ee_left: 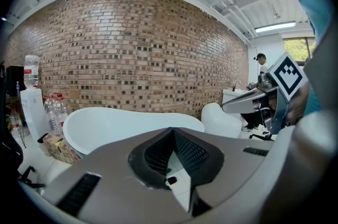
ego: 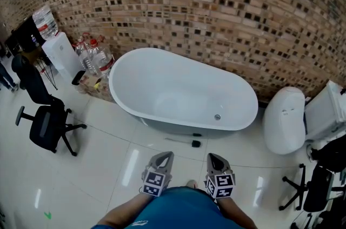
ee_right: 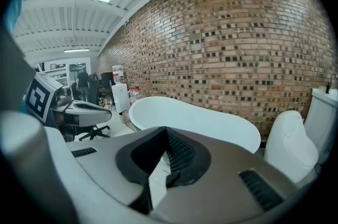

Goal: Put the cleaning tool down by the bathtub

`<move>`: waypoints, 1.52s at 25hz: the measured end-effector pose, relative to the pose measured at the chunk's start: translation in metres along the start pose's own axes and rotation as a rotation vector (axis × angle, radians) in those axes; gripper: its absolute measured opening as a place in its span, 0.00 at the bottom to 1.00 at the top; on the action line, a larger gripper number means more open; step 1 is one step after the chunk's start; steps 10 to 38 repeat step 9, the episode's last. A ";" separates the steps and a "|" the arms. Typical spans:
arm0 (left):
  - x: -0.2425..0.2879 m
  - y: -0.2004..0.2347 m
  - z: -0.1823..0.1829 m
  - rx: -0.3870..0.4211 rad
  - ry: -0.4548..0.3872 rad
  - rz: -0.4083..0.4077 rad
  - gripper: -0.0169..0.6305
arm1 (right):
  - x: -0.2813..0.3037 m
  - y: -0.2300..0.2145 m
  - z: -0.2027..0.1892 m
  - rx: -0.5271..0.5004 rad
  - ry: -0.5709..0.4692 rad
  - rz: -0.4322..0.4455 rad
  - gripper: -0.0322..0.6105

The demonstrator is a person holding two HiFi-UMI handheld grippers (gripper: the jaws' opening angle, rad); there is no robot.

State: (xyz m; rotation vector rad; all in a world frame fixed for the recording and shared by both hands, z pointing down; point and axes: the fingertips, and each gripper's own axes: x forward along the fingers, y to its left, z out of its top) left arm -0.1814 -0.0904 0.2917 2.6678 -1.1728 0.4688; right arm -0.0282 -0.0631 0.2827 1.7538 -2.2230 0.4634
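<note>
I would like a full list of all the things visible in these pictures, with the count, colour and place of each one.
bathtub: one, white, centre, against the wall
brick wall: one, brown, behind the bathtub
cleaning tool: one, black head with a thin handle, lying on the floor in front of the bathtub
toilet: one, white, right of the bathtub
office chair: one, black, far left
second chair: one, black, lower right edge, partly cut off
water bottles: several, clear, left of the bathtub
floor: white glossy tiles
left gripper: one, grey, bottom centre, shut, empty
right gripper: one, grey, beside it, shut, empty
</note>
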 end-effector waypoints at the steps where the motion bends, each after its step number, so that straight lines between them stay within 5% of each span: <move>1: -0.002 -0.001 -0.001 0.000 0.001 -0.002 0.03 | 0.000 0.001 -0.001 0.001 0.002 0.000 0.07; 38: -0.008 -0.006 0.003 -0.011 0.017 -0.003 0.03 | -0.005 0.002 0.003 0.007 0.023 0.012 0.07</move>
